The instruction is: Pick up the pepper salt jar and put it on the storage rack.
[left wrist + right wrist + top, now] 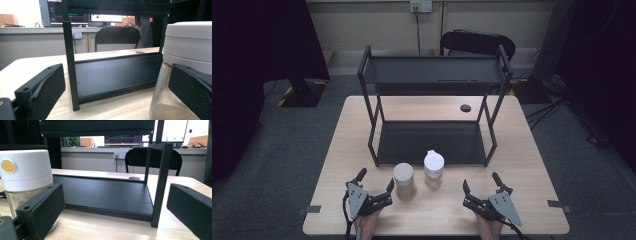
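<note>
While both hands rest at the near table edge, nothing is gripped yet; notes run near to far.

Left gripper (376, 181): jaws spread wide, empty. It lies low on the table, aimed forward. Its inner jaw sits just beside the tan-lidded jar, whether touching I cannot tell; in the left gripper view that jar stands behind the right-hand jaw, not between the two.

Right gripper (481, 183): jaws likewise wide apart, empty. It points forward, near the white-lidded jar but apart from it; in the right gripper view the jar stands behind the left-hand jaw.

Tan-lidded jar (404, 181): upright on the bare wood, clear body with brownish powder low inside. Likely the left hand's target, being nearest.

White-lidded jar (433, 169): upright just beside the first and a little farther back, with a yellow dot on the side of its cap and pale contents.

Placement: both jars stand just in front of the rack's lower shelf, one per hand, which suggests each is meant to be lifted onto a shelf.

Two-tier black rack (432, 142): both shelves empty, open front facing the person, so jars can slide straight in.

Table (532, 165): light wood, with a cable hole behind the rack.

Beyond: a black chair (477, 44) against the wall.
</note>
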`<state>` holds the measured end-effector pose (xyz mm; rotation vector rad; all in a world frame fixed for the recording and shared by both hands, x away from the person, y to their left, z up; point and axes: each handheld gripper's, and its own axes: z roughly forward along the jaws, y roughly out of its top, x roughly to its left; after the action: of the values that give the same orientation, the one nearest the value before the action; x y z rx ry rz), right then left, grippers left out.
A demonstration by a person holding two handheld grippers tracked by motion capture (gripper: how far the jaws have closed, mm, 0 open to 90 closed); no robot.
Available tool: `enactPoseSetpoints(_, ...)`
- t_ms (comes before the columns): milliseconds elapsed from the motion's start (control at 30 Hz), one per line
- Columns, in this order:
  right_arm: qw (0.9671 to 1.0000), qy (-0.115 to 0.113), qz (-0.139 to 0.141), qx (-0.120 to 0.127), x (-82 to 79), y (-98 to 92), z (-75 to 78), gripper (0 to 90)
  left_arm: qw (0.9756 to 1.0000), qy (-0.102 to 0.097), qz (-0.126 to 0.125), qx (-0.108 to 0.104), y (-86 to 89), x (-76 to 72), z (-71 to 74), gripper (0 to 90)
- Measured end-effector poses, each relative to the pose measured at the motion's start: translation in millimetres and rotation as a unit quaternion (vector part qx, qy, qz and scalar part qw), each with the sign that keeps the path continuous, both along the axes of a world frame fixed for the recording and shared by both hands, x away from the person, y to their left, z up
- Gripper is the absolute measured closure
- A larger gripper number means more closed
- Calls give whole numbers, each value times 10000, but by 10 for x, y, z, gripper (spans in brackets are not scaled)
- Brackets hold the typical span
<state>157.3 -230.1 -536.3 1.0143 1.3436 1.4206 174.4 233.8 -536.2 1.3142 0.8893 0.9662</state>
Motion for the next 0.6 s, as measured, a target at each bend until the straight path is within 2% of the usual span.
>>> enactPoseSetpoints(600,10000,0,-37,1,-3,12,1,9,10000,-1,33,-17,-12,-2,-1,0)
